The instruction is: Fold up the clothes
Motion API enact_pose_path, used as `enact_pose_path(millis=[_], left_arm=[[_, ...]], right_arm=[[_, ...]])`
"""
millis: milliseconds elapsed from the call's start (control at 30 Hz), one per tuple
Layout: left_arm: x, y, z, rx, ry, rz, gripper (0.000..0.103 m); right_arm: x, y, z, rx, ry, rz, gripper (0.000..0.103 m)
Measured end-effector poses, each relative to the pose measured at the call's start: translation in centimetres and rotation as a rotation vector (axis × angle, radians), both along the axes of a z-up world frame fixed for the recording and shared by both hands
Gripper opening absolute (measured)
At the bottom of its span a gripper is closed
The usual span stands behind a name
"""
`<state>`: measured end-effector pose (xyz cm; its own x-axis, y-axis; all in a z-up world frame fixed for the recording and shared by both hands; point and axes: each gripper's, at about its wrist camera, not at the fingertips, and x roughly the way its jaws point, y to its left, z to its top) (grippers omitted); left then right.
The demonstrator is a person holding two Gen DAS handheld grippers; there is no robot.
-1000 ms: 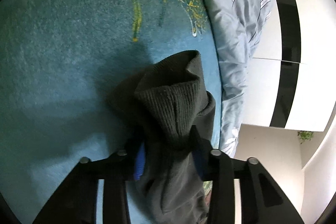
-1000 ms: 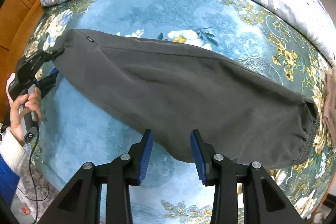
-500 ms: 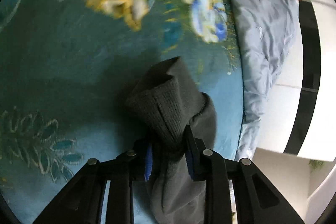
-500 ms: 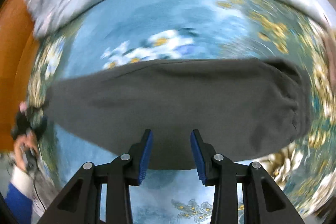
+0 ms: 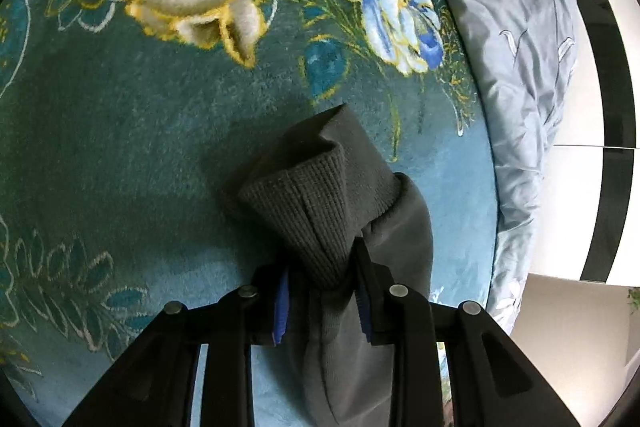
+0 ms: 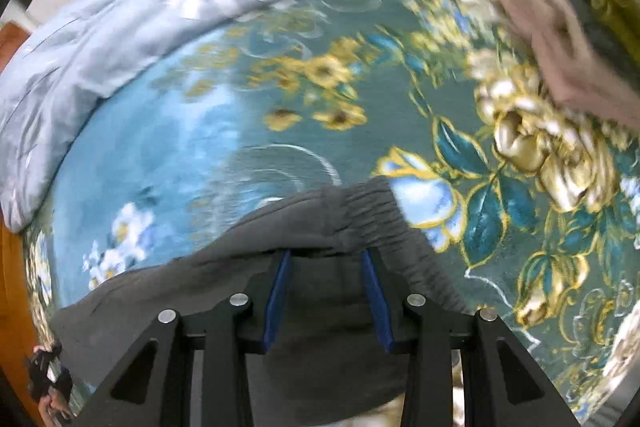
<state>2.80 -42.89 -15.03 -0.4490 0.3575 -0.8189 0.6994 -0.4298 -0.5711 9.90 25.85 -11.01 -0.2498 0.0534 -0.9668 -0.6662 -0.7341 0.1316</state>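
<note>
A dark grey pair of sweatpants lies on a teal floral blanket. In the left wrist view my left gripper (image 5: 322, 259) is shut on the pants' ribbed ankle cuff (image 5: 316, 195), which bunches up above the fingers. In the right wrist view my right gripper (image 6: 325, 257) is open, low over the gathered waistband (image 6: 360, 207), with grey fabric (image 6: 320, 347) between and under the fingers. The left gripper (image 6: 44, 379) and the hand holding it show at the far lower left of that view.
The teal floral blanket (image 5: 120, 147) covers the bed. A pale blue-grey duvet (image 5: 520, 47) lies along its edge, also seen in the right wrist view (image 6: 140, 7). A pinkish folded garment (image 6: 560, 39) lies at the upper right. White wardrobe panels (image 5: 580, 187) stand beyond the bed.
My right gripper has swept along the pants from their middle to the waistband end and dropped closer. My left gripper has shifted over the blanket, still holding the cuff.
</note>
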Motion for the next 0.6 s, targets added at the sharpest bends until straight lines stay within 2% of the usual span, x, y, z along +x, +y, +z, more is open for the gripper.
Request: enact_pose_path(millis=[67,267,367,500,600], left_arm=[[-0.3,0.1,0.1,-0.014,-0.016,-0.006,0.03],[-2.0,0.8,0.0,-0.067,-0.066,-0.023,0.03],[-2.6,1.5,1.3,-0.11,-0.069,-0.025,0.03],[-2.9,3.4,5.3,-0.21,-0.011,-0.069,0.029],[-3.3,6.5,9.8,-0.345,0.068,-0.173,0.029]], right_arm=[[0.1,1.2,-1.7,-0.036,-0.014,-0.021,0.035],[-1.3,1.1,-2.6,0.016,-0.07,0.046,0.032],[-1.6,0.1,-0.9,0.049,-0.091,0.107,0.035],[-0.4,-2.5,2.5,0.111,-0.059,0.224,0.037],[1.7,-4.4,4.5,0.135,-0.04,0.284,0.039]])
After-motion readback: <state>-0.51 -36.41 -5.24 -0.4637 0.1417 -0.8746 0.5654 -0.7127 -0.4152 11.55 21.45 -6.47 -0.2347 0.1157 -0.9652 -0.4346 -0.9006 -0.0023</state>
